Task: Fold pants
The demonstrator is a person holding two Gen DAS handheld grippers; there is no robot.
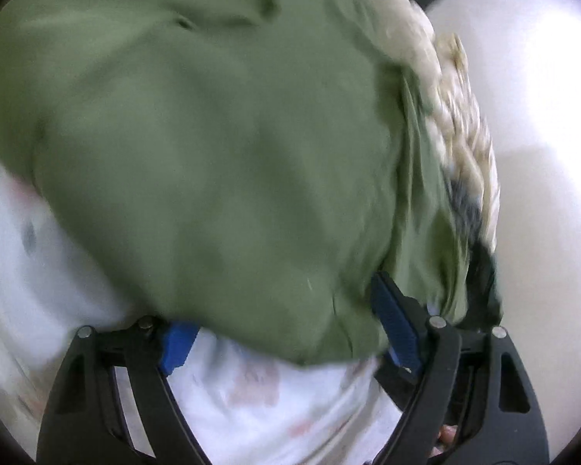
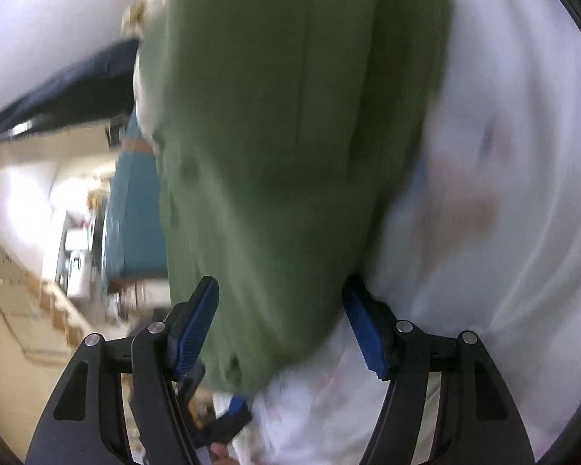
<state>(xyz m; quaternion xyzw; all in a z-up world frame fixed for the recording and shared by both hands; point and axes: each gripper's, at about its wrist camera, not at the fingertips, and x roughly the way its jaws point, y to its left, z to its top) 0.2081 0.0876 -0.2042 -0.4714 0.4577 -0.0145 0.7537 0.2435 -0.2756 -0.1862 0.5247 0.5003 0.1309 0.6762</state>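
Note:
The green pants [image 1: 220, 147] lie on a white printed sheet [image 1: 275, 407] and fill most of the left wrist view. My left gripper [image 1: 282, 329] is open, its blue pads [image 1: 395, 329] wide apart with the near edge of the pants lying between them. In the right wrist view the pants [image 2: 275, 135] stretch away as a long folded band. My right gripper [image 2: 282, 317] is open, its blue pads [image 2: 364, 329] on either side of the pants' near end. Both views are blurred by motion.
A cream knitted blanket [image 1: 457, 116] lies along the far right side of the pants. The sheet [image 2: 503, 193] spreads to the right. A dark bed edge [image 2: 66, 93], a teal cloth [image 2: 131, 213] and room clutter show at left.

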